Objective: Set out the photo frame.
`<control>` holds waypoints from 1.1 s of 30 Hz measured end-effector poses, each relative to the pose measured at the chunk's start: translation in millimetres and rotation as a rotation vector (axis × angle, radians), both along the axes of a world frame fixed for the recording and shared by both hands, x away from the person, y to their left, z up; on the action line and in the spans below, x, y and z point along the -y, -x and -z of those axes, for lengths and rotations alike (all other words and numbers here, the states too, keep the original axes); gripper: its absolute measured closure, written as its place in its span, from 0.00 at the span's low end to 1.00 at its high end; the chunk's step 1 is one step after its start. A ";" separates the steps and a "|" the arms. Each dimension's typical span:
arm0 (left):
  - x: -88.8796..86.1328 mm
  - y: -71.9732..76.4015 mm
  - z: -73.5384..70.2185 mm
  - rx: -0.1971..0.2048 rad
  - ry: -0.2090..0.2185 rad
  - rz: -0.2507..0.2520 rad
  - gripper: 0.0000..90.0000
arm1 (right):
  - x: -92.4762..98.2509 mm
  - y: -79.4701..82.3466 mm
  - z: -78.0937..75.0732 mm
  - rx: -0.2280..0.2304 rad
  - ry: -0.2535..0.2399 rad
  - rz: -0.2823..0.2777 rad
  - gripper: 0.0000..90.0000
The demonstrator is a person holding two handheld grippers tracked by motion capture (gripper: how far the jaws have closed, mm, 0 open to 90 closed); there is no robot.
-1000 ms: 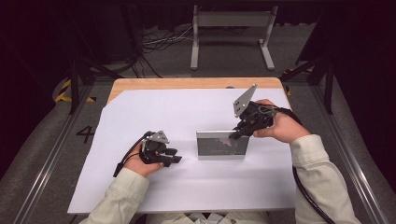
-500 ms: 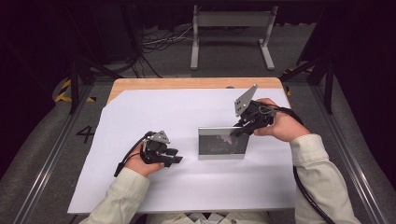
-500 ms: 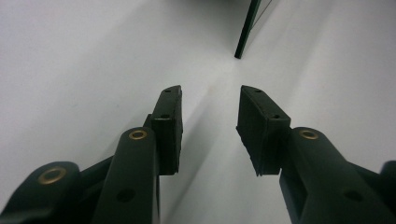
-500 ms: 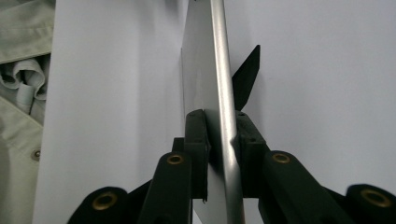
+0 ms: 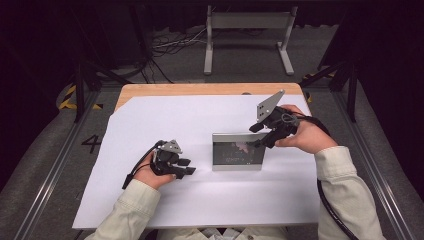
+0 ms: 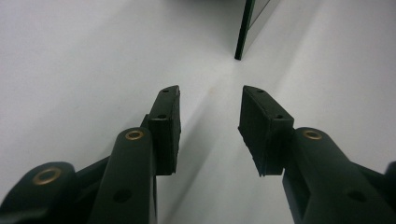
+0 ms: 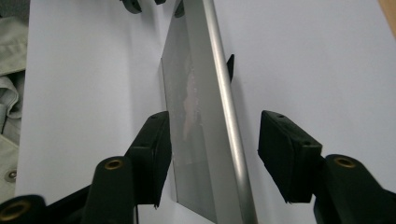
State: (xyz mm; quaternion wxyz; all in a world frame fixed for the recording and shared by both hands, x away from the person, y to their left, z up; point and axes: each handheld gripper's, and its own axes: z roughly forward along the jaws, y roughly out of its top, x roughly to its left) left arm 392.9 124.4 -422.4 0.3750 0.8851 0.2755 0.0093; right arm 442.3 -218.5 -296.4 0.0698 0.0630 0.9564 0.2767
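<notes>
right tool (image 7: 212, 154): just opening astride picture frame (image 5: 238, 151) | left tool (image 6: 209, 130): released, empty

The person wears a pale beige jacket with long sleeves (image 5: 345, 190) that end in cuffs. The left gripper (image 6: 210, 116) and the right gripper (image 7: 212, 140) are black, each with two flat, blocky jaws and small brass rings on their arms. A grey three-cornered plate (image 5: 269, 104) sits on top, and a black cable (image 5: 332, 210) trails behind
</notes>
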 end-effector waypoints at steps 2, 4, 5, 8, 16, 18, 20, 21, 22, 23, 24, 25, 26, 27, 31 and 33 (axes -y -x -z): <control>-1.3 0.4 -1.1 0.008 0.004 0.000 0.65 | 4.6 1.0 -2.8 0.013 -0.014 0.021 0.46; -2.1 0.7 -1.9 0.009 0.007 -0.005 0.65 | 11.3 3.1 -6.4 0.023 -0.029 0.052 0.45; -2.5 1.4 -2.3 0.009 0.009 -0.007 0.64 | 14.1 4.1 -7.9 0.028 -0.036 0.065 0.44; -3.7 2.6 -3.3 0.019 0.013 -0.013 0.63 | 22.5 7.8 -11.3 0.039 -0.060 0.104 0.44; -4.9 3.5 -5.0 0.030 0.005 -0.019 0.60 | 42.0 17.7 -16.3 0.047 -0.095 0.181 0.42; -5.3 4.1 -5.0 0.028 0.005 -0.023 0.59 | 46.1 20.0 -16.4 0.045 -0.102 0.191 0.41; -5.9 4.0 -5.0 0.025 0.005 -0.027 0.58 | 50.5 21.7 -16.3 0.045 -0.105 0.201 0.41; -6.2 3.7 -4.9 0.027 0.005 -0.029 0.58 | 52.5 22.6 -16.1 0.044 -0.109 0.207 0.41; -6.2 3.7 -4.9 0.027 0.005 -0.029 0.58 | 52.5 22.6 -16.1 0.044 -0.109 0.207 0.41; -6.6 3.6 -5.0 0.026 0.007 -0.029 0.58 | 54.7 23.3 -16.0 0.045 -0.112 0.211 0.41; -6.9 3.5 -5.2 0.027 0.007 -0.029 0.58 | 57.5 24.4 -15.9 0.043 -0.115 0.216 0.41; -7.1 3.4 -5.2 0.029 0.008 -0.029 0.57 | 59.8 25.4 -15.9 0.044 -0.117 0.222 0.41; -7.4 3.3 -5.2 0.031 0.010 -0.031 0.57 | 61.5 26.2 -16.0 0.044 -0.118 0.228 0.40; -7.9 3.1 -5.3 0.033 0.012 -0.030 0.57 | 66.0 28.4 -15.9 0.044 -0.127 0.240 0.40; -8.8 2.8 -4.8 0.029 0.011 -0.037 0.57 | 73.7 33.9 -15.6 0.038 -0.151 0.270 0.40; -9.2 3.1 -4.4 0.029 0.009 -0.039 0.57 | 75.4 35.2 -15.5 0.038 -0.158 0.280 0.40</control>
